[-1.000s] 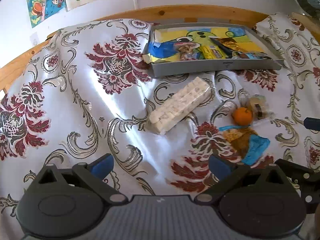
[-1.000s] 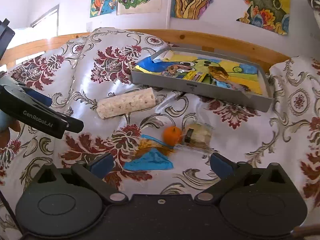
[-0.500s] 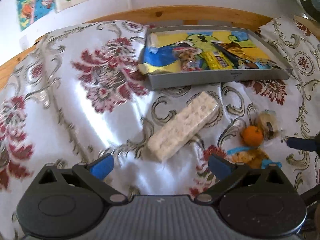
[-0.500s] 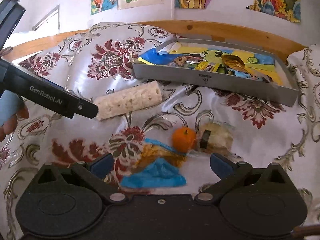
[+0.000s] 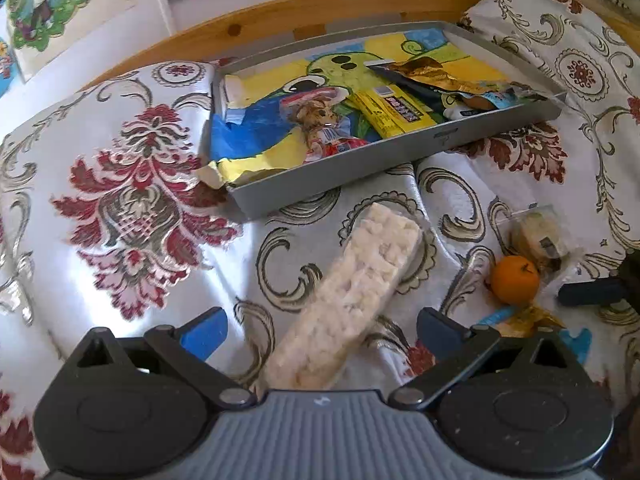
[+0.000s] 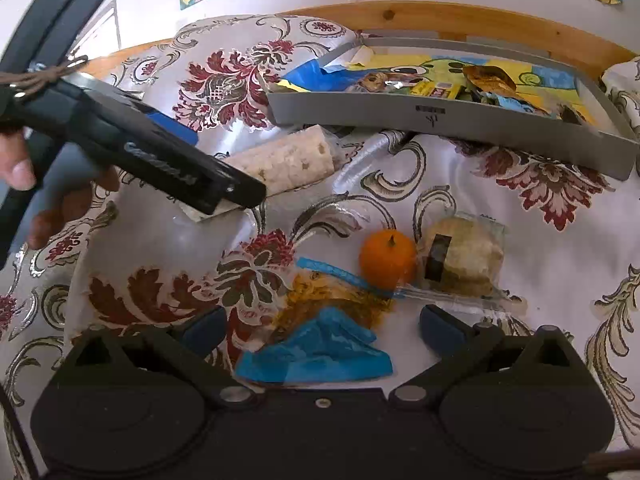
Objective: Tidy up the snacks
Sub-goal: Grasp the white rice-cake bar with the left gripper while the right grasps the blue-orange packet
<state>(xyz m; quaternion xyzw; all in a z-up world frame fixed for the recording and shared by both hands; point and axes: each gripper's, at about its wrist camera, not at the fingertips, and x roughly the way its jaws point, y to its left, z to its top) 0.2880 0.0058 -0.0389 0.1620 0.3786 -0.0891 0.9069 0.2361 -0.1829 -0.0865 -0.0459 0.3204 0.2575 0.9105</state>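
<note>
A white puffed-rice bar [image 5: 352, 300] in clear wrap lies on the floral cloth. My left gripper [image 5: 320, 330] is open, its blue-padded fingers on either side of the bar's near end. In the right wrist view one black finger [image 6: 224, 188] of that gripper covers the end of the rice bar [image 6: 288, 160]. My right gripper [image 6: 320, 328] is open over a blue and orange snack packet [image 6: 320, 352]. An orange [image 6: 387, 258] and a clear pack of biscuits [image 6: 460, 258] lie just beyond it. The grey tray [image 5: 400, 160] behind holds several snack packets.
A wooden rail [image 5: 320, 12] and a wall with posters stand behind the tray [image 6: 440, 120]. A person's hand [image 6: 20, 164] holds the left gripper at the left edge. A fingertip of the right gripper [image 5: 592, 292] shows beside the orange [image 5: 515, 280].
My left gripper has moved forward and down until the rice bar lies between its open fingers. My right gripper has closed in on the blue packet and the orange.
</note>
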